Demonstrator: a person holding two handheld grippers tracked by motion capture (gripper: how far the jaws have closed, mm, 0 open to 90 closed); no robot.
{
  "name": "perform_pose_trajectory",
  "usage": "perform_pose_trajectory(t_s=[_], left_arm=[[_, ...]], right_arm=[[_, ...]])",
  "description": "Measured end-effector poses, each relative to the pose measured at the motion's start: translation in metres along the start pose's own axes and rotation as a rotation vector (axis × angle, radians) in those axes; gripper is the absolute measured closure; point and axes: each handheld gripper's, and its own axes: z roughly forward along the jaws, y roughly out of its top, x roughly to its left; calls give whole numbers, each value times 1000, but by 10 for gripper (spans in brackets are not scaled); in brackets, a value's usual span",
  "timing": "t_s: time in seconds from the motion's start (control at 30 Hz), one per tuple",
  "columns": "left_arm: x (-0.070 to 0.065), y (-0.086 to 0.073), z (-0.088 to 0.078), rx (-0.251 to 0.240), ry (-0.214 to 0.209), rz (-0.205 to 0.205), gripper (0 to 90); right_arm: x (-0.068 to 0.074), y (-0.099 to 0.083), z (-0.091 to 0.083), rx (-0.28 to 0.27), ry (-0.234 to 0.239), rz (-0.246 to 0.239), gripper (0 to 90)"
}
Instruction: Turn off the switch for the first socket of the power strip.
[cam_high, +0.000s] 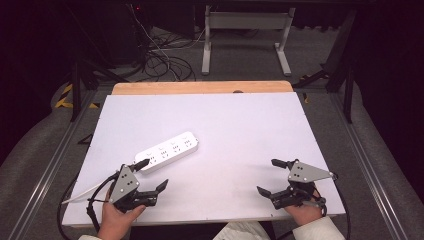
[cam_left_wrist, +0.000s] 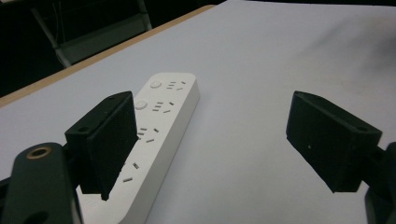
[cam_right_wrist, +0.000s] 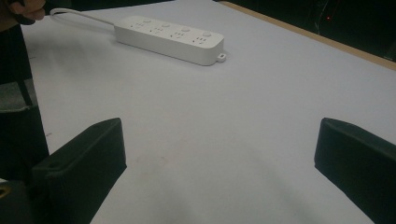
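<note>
My left gripper (cam_high: 151, 175), jaws spread and empty, sits at the near end of the power strip (cam_high: 167, 151), whose long axis runs away rightward; right gripper (cam_high: 272, 177), also released, is well apart.

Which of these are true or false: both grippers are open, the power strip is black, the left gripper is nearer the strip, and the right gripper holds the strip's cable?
1. Both grippers are open. True: the left gripper and right gripper have fingers spread, nothing between them.
2. The power strip is black. False: it is white.
3. The left gripper is nearer the strip. True.
4. The right gripper holds the strip's cable. False: it holds nothing; the cable lies by the left hand.
</note>
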Motion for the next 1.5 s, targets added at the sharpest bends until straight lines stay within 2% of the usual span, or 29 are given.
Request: perform_pose_trajectory(t_s=[0.17,0.3,0.37,0.43,0.5,0.53,0.6,0.83,1.17,1.2,1.43,1.5], left_arm=[[-2,3,0,13,-22,-16,187],[1,3,-1,10,-62,-64,187],[1,4,-2,7,-67,-63,187],[1,4,-3,9,-64,-59,187],[-1,5,-4,10,-33,-19,187],[-1,5,-4,10,-33,-19,187],[-3,6,-6,21,-12,8,187],[2,9,-6,25,-38,-40,198],[10,22,-12,77,-63,-52,228],[12,26,-12,99,-69,-61,228],[19,33,-14,113,-55,-72,229],[24,37,-18,116,-58,-76,266]], right_arm=[[1,0,1,11,-2,-1,33],[1,0,0,8,0,4,40],[0,0,0,10,2,7,44],[0,0,0,10,4,9,50],[1,0,0,12,4,8,55],[1,1,0,14,3,6,58],[2,1,0,13,3,2,64],[2,1,1,22,9,-3,75],[3,1,2,30,16,-11,79],[3,1,2,31,17,-12,80],[3,1,3,33,17,-14,80],[3,1,3,32,19,-13,80]])
